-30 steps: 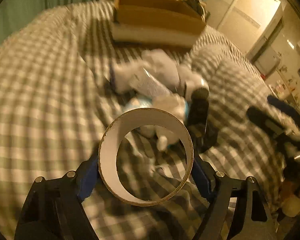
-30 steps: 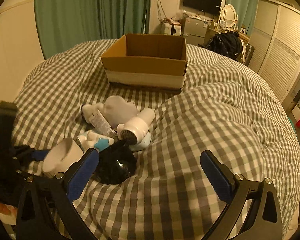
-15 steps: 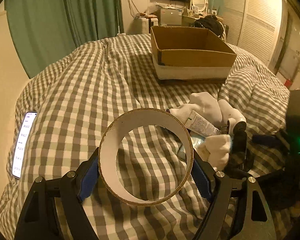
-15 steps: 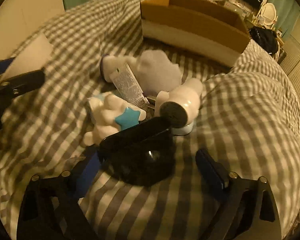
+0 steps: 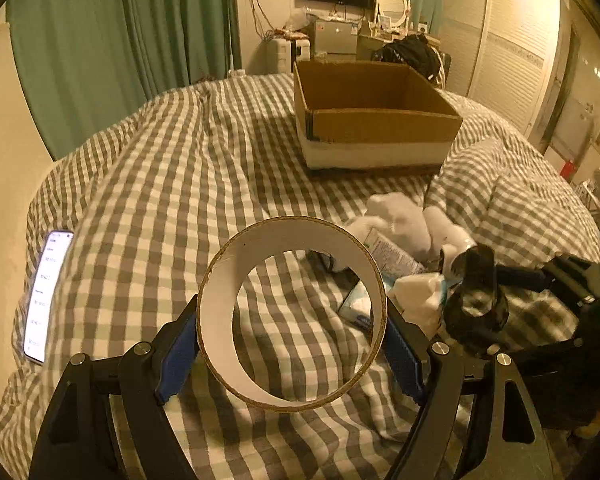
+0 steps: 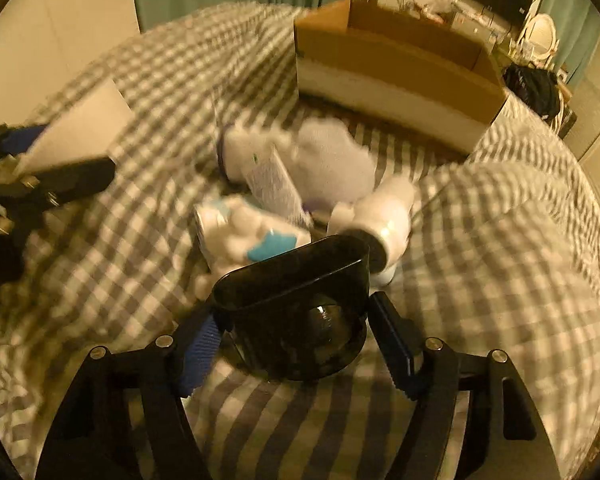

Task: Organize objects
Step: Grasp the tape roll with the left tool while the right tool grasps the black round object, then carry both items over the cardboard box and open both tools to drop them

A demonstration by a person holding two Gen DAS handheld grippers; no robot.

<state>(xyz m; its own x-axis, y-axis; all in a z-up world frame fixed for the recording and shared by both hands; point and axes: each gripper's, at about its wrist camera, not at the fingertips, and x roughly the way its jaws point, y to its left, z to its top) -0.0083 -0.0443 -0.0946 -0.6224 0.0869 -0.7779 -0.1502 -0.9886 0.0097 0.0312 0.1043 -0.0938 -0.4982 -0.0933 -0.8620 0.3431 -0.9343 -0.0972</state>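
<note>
Two grippers: left [image 5: 292,344] fingers clamp a cardboard ring [image 5: 292,312]; right [image 6: 296,344] fingers, closing, flank a black holder [image 6: 296,312] beside toys [image 6: 244,236].

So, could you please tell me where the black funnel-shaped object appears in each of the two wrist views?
Left wrist view: the black funnel-shaped object sits at the right, beside the pile of white items.
Right wrist view: it sits low in the centre, between the right tool's fingers.
Shared landmark: the cardboard box on the checked bedding.

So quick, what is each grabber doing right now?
Left gripper: shut on the cardboard ring.
Right gripper: jaws have just been closing around the black holder; whether they press it yet cannot be told.
</note>
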